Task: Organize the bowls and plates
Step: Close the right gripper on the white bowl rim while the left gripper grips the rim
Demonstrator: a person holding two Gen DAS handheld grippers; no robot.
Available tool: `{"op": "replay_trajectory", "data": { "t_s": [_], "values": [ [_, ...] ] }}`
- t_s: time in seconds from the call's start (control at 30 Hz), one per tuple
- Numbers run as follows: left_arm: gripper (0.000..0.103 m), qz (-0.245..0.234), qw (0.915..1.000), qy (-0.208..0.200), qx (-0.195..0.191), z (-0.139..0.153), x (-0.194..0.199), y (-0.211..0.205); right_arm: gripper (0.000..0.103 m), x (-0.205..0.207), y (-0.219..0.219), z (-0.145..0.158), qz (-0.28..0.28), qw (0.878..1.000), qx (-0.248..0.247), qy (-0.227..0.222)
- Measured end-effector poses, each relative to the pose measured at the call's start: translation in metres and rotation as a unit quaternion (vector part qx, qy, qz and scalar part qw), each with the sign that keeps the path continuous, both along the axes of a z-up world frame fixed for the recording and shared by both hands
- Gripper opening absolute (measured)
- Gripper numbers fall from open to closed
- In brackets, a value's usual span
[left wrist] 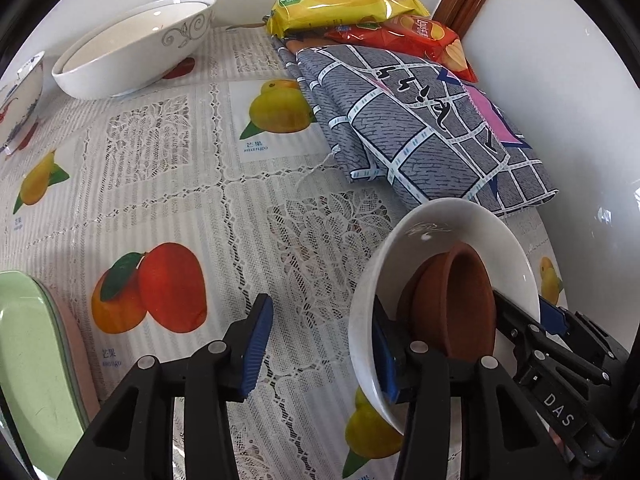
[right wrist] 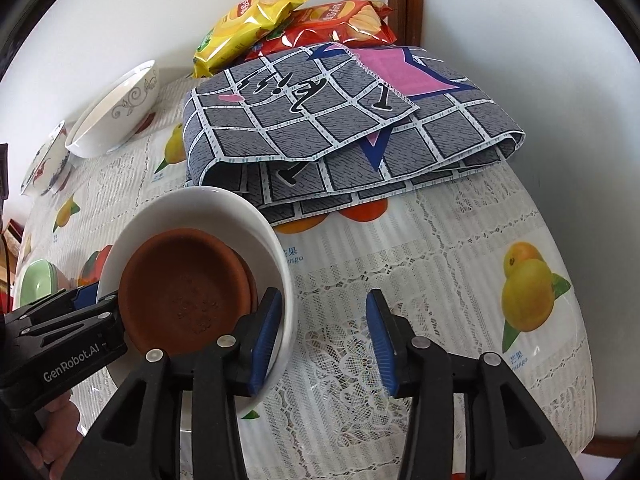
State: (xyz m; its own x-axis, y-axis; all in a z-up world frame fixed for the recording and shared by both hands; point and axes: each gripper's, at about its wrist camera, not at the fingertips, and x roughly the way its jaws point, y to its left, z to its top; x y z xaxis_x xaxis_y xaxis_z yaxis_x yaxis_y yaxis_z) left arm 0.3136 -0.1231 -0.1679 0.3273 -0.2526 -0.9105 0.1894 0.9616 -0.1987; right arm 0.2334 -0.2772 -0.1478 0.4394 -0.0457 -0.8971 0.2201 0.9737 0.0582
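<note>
A white bowl stands on the fruit-print tablecloth with brown clay saucers stacked inside. My left gripper is open, its right finger inside the bowl's rim. My right gripper is open, its left finger inside the bowl's opposite rim. Each gripper shows in the other's view. A large patterned white bowl and a small painted bowl stand at the far left. Green and pink plates are stacked at the near left.
A folded grey checked cloth lies just behind the white bowl. Yellow and red crisp bags rest at the back against the wall. The wall runs close along the far and right sides.
</note>
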Motion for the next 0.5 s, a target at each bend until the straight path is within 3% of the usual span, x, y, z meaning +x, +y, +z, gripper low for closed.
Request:
{"op": "replay_trajectory", "data": {
  "t_s": [0.27,0.5],
  "values": [
    [0.047,-0.008,0.9999,0.002,-0.007,-0.0032,0.0015,0.0024,0.057,0.0004,-0.0094,-0.0033,-0.012,1.000,0.019,-0.002],
    [0.047,-0.012,0.9999,-0.003,-0.003,-0.0026,0.0009,0.0010,0.059,-0.0027,-0.0079,-0.0041,-0.003,1.000,0.009,-0.024]
  ]
}}
